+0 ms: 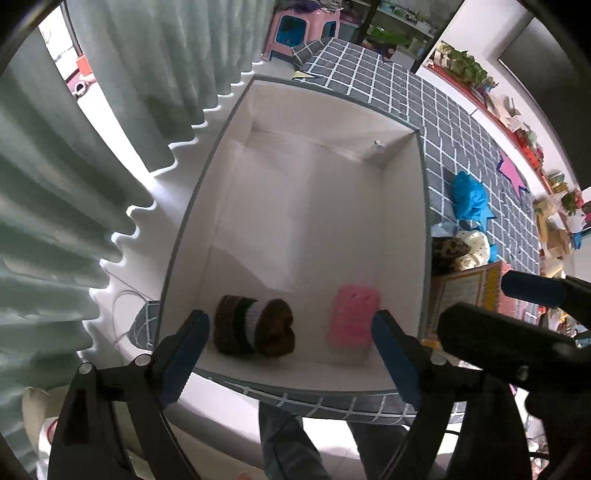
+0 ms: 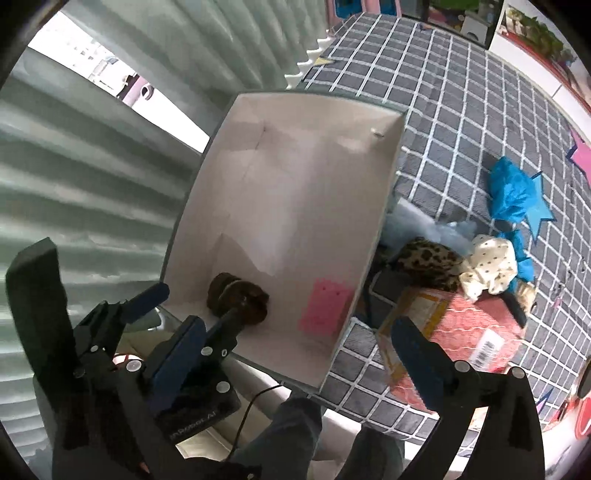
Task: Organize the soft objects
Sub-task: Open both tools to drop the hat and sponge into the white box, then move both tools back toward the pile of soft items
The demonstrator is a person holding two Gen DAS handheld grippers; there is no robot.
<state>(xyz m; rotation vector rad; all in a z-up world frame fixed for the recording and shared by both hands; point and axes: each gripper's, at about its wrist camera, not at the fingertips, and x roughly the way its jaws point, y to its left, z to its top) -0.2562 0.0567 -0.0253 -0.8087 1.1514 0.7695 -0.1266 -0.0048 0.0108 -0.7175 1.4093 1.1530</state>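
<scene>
both jaws wide, nothing held: left gripper [image 1: 290,354], right gripper [image 2: 295,354]. brown roll [image 1: 255,325] and pink pad [image 1: 352,317] in white box [image 1: 207,206], lower frame.

Home, likely bedroom or child's room. Pleated pale-green curtains [image 1: 92,147] over bright window. Grey grid-pattern blanket [image 2: 461,110] spread wide, clothes heaped on it: blue garment [image 2: 513,188], leopard-print piece [image 2: 428,262]. Pink plastic stool [image 1: 303,26] at far end. Shelf with potted plants [image 1: 465,66] along wall.
</scene>
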